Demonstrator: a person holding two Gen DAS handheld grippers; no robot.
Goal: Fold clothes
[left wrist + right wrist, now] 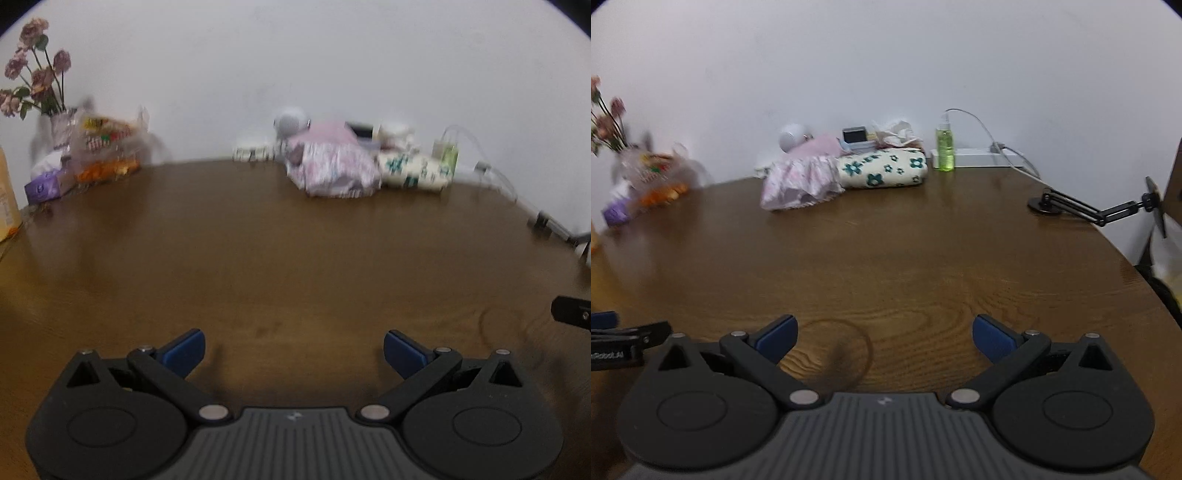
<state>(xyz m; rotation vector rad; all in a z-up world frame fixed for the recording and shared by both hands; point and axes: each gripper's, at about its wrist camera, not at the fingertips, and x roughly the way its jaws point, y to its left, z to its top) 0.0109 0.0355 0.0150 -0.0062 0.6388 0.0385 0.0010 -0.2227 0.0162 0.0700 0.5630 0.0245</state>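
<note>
Against far wall, folded clothes blurred; both tools gaping, empty.

The left hand-held gripper hovers with jaws wide apart over the bare brown tabletop; folded pink clothes lie at its far edge.

Black tongs, blue pads, silver pivots.
</note>
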